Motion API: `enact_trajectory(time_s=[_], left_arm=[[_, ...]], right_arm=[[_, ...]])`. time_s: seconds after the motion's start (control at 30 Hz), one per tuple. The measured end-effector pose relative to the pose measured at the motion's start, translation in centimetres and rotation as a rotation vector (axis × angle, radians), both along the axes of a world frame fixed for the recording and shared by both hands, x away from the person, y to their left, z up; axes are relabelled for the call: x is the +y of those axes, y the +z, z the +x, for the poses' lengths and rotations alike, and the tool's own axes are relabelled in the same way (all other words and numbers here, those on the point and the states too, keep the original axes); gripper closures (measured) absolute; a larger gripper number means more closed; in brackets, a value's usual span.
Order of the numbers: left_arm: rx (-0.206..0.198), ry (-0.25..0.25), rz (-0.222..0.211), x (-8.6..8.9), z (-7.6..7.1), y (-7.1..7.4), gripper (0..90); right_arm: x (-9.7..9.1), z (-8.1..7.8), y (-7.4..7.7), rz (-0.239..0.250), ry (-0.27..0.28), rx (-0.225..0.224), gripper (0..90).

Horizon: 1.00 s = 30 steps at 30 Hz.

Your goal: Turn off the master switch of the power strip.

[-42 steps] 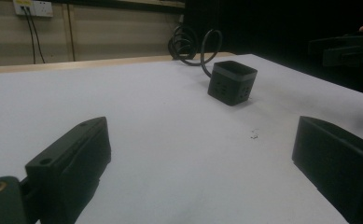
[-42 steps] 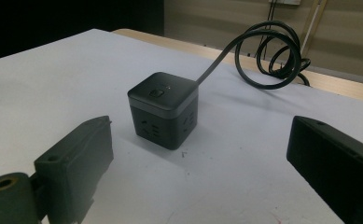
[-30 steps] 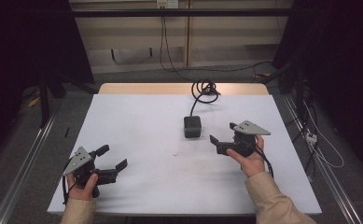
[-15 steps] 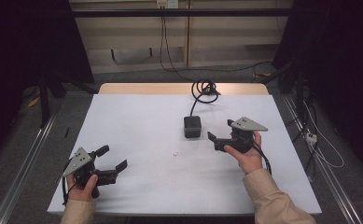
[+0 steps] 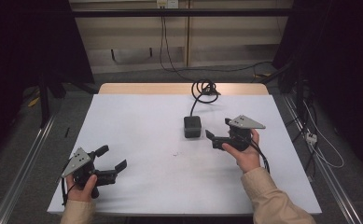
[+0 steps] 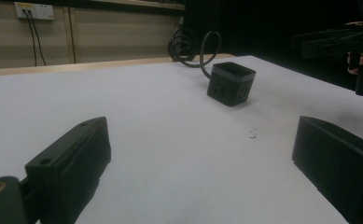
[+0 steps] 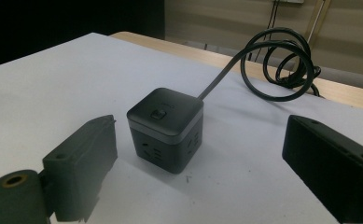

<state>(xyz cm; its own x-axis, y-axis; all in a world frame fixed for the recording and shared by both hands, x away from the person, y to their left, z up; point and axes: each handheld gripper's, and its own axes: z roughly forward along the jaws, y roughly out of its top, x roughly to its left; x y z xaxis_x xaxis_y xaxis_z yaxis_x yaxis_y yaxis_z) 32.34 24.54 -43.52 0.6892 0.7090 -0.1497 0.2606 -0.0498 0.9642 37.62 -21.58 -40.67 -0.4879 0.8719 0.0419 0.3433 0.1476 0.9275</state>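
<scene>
A black cube power socket [image 5: 192, 126] stands on the white table [image 5: 146, 121], its cable [image 5: 204, 88] coiled toward the far edge. My right gripper [image 5: 218, 129] is open just right of the cube, its jaws pointing left at it. In the right gripper view the cube [image 7: 165, 128] stands close ahead between the open jaws [image 7: 198, 140], with a button on its top. My left gripper [image 5: 112, 157] is open near the front left corner, holding nothing. In the left gripper view its jaws [image 6: 202, 133] frame bare table, with the cube [image 6: 230, 83] farther off.
The coiled cable [image 7: 277, 65] lies on the wooden strip at the table's far edge. A small speck [image 6: 252, 134] marks the table's middle. The right gripper [image 6: 338, 39] appears at the top right of the left gripper view. Dark floor with cables surrounds the table.
My right gripper has moved slightly left, closer to the cube. The left gripper has stayed where it was.
</scene>
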Motion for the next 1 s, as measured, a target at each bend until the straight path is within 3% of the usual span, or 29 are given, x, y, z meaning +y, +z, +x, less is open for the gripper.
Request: enact_trajectory(time_s=[0.5,0.73,1.0], left_arm=[[0.001,-0.001,0.0,0.0,0.0,0.0,4.1],[0.001,-0.001,0.0,-0.1,0.0,0.0,4.1],[0.001,-0.003,0.005,0.0,0.0,0.0,4.1]], right_arm=[[0.4,0.9,0.5,0.008,0.008,0.006,13.8],[0.7,1.4,0.4,0.048,0.036,0.022,25.1],[1.4,1.8,0.6,0.036,0.06,0.04,29.4]])
